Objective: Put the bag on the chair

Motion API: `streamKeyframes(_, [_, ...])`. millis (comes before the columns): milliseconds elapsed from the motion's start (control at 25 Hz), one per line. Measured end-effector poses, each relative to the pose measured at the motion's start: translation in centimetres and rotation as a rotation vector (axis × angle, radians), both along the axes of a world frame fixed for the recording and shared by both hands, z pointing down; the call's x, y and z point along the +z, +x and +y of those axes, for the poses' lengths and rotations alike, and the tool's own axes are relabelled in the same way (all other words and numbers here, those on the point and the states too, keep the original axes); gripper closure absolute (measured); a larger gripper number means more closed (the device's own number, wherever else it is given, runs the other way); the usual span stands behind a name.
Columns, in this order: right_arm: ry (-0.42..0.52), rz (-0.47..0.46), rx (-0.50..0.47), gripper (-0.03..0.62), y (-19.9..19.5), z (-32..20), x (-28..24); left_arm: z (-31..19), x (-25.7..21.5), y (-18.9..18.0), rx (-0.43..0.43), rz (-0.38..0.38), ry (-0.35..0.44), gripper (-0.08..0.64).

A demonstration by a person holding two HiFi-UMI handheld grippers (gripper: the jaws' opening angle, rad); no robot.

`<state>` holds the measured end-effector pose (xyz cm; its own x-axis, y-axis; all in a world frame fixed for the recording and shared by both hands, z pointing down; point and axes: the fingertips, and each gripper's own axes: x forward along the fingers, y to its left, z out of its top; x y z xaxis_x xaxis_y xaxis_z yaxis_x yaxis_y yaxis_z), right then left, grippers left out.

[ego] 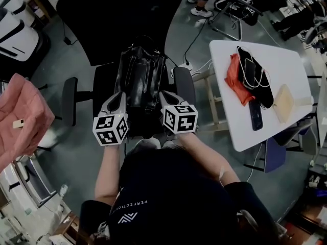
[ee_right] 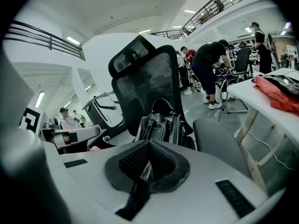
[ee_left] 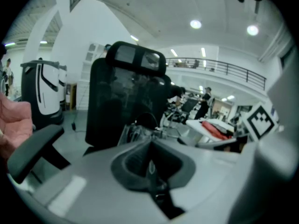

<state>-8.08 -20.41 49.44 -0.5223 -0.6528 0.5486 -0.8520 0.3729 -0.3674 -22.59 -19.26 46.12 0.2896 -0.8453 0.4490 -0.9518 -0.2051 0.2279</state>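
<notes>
A black leather bag [ego: 140,80] stands upright on the seat of a black mesh office chair [ego: 122,14], against its backrest. My left gripper [ego: 118,97] is at the bag's near left corner and my right gripper [ego: 164,96] at its near right corner. In the left gripper view the gripper [ee_left: 150,143] is shut on a thin black strap with a buckle, with the bag [ee_left: 140,129] just beyond the tips. In the right gripper view the gripper [ee_right: 148,144] is likewise shut on a black strap, and the bag [ee_right: 163,125] sits in front of the chair [ee_right: 149,73].
The chair's armrests [ego: 69,101] [ego: 185,86] flank the bag. A white table [ego: 276,137] at the right carries a red cloth [ego: 236,75], dark items and a phone [ego: 255,115]. A pink garment [ego: 20,116] lies at the left. Cables cross the floor behind the chair.
</notes>
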Motion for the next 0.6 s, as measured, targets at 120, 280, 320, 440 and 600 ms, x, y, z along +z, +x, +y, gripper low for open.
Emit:
streamKeyframes(120, [0.003,0.003,-0.001,0.594,-0.2,-0.1,0.0,-0.1,-0.3,-0.5,-0.012,0.002,0.027,0.552])
streamKeyframes(280, [0.003,0.011,0.005,0.594,-0.3,-0.2,0.1,-0.2,-0.1,-0.7,-0.009,0.010,0.024,0.552])
streamKeyframes(320, [0.002,0.013,0.006,0.594,-0.4,-0.2,0.2,-0.1,0.0,-0.6,-0.006,0.012,0.020,0.552])
streamKeyframes(440, [0.000,0.016,0.003,0.594,-0.7,-0.2,0.2,-0.1,0.3,-0.7,0.002,0.014,0.007,0.552])
streamKeyframes(600, [-0.004,0.021,0.003,0.594,-0.9,-0.1,0.4,-0.1,0.7,-0.9,0.008,0.013,-0.009,0.552])
